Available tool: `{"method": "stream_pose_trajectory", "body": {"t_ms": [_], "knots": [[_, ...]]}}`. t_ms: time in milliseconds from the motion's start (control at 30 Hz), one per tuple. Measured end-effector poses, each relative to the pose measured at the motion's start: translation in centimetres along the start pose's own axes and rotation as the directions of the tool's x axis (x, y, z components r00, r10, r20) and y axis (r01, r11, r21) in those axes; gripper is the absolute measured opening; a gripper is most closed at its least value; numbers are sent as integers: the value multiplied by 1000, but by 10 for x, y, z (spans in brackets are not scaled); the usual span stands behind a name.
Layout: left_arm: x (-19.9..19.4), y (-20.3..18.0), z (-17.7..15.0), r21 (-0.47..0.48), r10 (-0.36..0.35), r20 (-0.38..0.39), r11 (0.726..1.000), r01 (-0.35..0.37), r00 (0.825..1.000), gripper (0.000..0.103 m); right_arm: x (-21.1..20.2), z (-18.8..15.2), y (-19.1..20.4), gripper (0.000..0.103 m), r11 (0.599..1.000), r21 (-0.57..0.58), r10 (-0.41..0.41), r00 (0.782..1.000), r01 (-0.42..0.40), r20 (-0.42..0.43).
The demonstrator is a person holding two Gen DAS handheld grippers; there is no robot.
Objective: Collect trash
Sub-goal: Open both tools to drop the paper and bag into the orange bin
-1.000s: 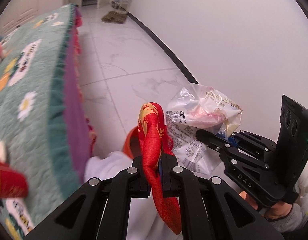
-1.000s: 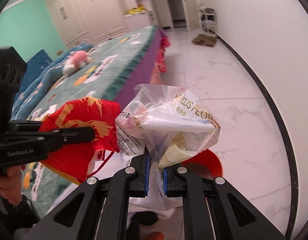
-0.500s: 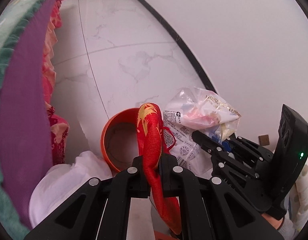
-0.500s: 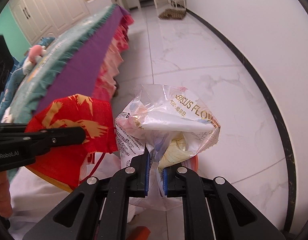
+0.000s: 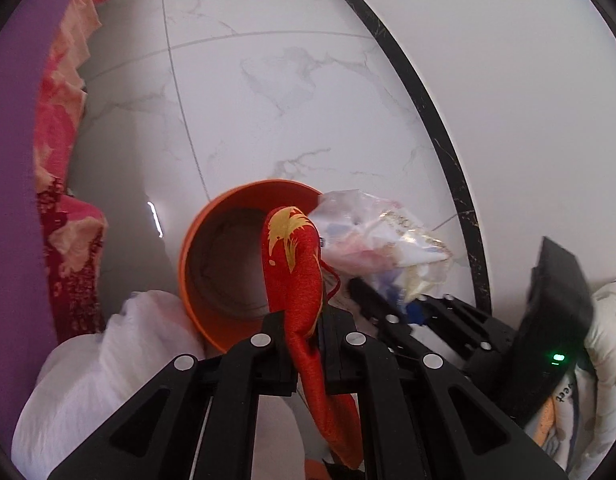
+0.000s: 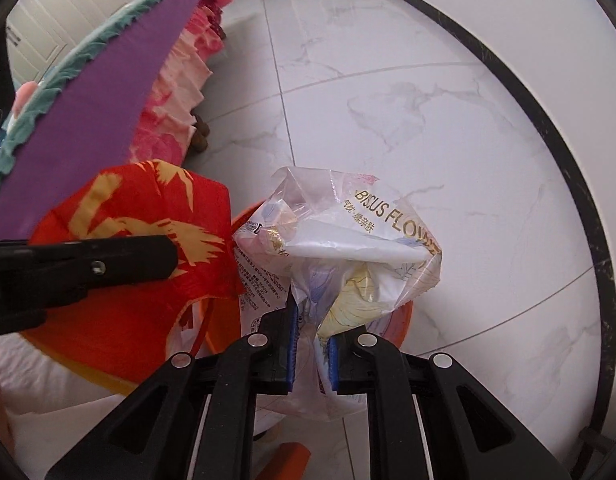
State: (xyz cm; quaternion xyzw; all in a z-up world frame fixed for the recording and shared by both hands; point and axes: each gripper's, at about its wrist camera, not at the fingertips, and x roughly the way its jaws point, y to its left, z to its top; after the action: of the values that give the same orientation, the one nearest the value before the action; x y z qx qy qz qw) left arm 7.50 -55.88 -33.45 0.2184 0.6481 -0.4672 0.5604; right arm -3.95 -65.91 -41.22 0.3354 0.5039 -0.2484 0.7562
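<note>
Jaws clamped: clear wrapper [image 6: 348, 240] w/ gold "BISCUS FLOW" print.

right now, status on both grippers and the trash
Left gripper shut on red pouch. Right gripper shut on plastic bag. Both above orange bin. Nothing blocking.

Right tool [image 6: 311, 340] clamps crumpled clear wrapper [image 6: 348, 248] above orange bin [image 6: 400, 316]; left tool [image 6: 108, 260] pinches red pouch [image 6: 140, 216].
</note>
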Motion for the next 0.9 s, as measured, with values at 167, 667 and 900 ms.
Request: {"method": "stream_pose_trajectory", "body": {"t_ms": [167, 667, 900], "knots": [[11, 0, 2, -3, 33, -26, 999, -33, 999, 7, 31, -1, -11, 26, 998, 66, 10, 998, -6, -56], [21, -2, 4, 23, 44, -49, 999, -43, 998, 7, 15, -4, -17, 74, 996, 89, -16, 1000, 15, 11], [23, -5, 3, 52, 68, -41, 996, -66, 997, 53, -4, -6, -26, 74, 995, 99, -34, 998, 29, 48]]}}
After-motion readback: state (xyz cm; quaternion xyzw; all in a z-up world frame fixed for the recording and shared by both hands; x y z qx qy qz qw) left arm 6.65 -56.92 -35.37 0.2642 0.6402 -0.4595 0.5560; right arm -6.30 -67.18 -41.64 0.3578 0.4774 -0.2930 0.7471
